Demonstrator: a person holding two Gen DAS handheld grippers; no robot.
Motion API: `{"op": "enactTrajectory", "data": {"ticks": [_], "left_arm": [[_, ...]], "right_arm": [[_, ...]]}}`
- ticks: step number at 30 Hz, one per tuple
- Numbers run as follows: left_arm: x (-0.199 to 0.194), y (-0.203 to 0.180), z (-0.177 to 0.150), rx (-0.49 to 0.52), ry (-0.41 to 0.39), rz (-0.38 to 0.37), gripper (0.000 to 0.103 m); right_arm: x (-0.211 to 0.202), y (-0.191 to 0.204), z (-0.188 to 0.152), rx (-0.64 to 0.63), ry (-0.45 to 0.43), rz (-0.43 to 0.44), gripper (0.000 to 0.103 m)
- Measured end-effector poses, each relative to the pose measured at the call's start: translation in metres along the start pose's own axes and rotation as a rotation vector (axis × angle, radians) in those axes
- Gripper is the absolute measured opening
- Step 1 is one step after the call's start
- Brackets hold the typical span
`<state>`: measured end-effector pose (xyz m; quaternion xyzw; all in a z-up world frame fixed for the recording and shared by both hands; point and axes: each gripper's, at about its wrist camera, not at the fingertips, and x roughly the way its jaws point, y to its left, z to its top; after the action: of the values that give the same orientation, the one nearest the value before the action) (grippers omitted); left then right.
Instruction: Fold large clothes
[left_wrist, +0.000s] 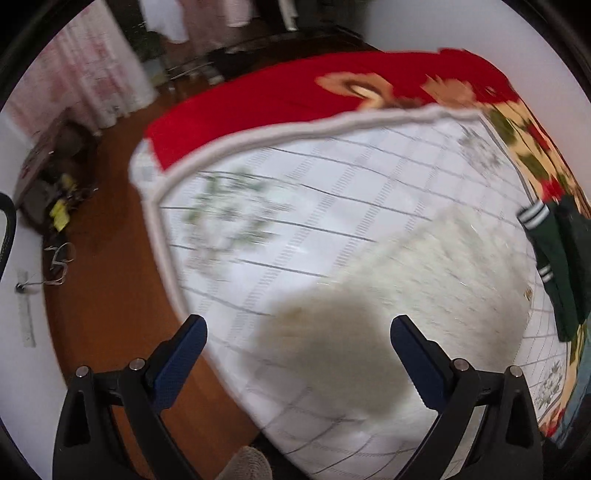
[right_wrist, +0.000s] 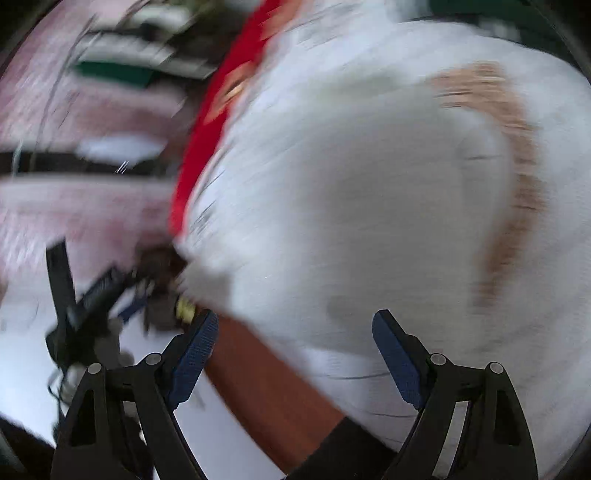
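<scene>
A large cream-white fuzzy garment (left_wrist: 436, 280) lies on the white quilted bed cover (left_wrist: 295, 192), with a darker tan patch near my left gripper. My left gripper (left_wrist: 299, 328) is open and empty, just above the garment's near end. In the right wrist view the same garment (right_wrist: 351, 206) fills the frame, blurred, with a tan curved band (right_wrist: 517, 155) on it. My right gripper (right_wrist: 295, 325) is open and empty, over the garment's near edge. A dark green garment with white stripes (left_wrist: 554, 258) lies at the bed's right side.
A red floral blanket (left_wrist: 277, 92) covers the far part of the bed. The brown wooden floor (left_wrist: 103, 288) lies left of the bed, with clutter and cables (left_wrist: 59, 206) by the wall. Dark equipment (right_wrist: 85, 306) sits on the floor in the right wrist view.
</scene>
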<state>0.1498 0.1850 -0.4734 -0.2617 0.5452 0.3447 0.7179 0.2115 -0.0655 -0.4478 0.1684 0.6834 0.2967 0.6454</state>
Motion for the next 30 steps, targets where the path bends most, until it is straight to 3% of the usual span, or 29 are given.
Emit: {"op": "enactTrajectory", "data": {"ticks": [2,4,6,8,11,16,18,21,24,27,29,30], "left_arm": [[0.022,-0.018,-0.009,0.038,0.016,0.059,0.102],[0.059,-0.023,-0.029,0.071,0.093,0.131,0.102],[0.089,-0.015,-0.053,0.07,0.173,0.136,0.103],[0.1,0.0,-0.069,0.062,0.185,0.114,0.103],[0.091,0.017,-0.066,0.041,0.182,0.105,0.103],[0.097,0.032,-0.063,0.01,0.203,0.073,0.103],[0.099,0.033,-0.059,0.005,0.202,0.076,0.103],[0.08,0.036,-0.056,-0.033,0.163,0.09,0.102],[0.046,0.053,-0.056,-0.158,0.094,0.052,0.102],[0.034,0.06,-0.064,-0.281,0.102,-0.042,0.102],[0.049,0.051,-0.069,-0.327,0.158,-0.145,0.102],[0.06,0.042,-0.07,-0.345,0.184,-0.186,0.102]], "right_arm": [[-0.01,-0.03,0.009,0.054,-0.03,-0.081,0.088],[-0.014,-0.042,0.026,0.081,-0.035,-0.113,0.088],[-0.009,-0.043,0.04,0.07,-0.024,-0.14,0.088],[0.006,-0.043,0.047,0.077,0.018,-0.127,0.088],[0.043,-0.054,0.054,0.082,0.097,-0.011,0.088],[0.117,-0.073,0.074,0.093,0.232,0.305,0.093],[0.129,-0.063,0.081,0.062,0.24,0.332,0.093],[0.123,-0.052,0.084,0.069,0.169,0.316,0.06],[0.095,-0.059,0.071,0.199,0.106,0.338,0.052],[0.071,-0.081,0.046,0.304,0.078,0.345,0.052],[0.065,-0.103,0.032,0.337,0.092,0.331,0.06],[0.067,-0.111,0.028,0.35,0.103,0.33,0.072]]}}
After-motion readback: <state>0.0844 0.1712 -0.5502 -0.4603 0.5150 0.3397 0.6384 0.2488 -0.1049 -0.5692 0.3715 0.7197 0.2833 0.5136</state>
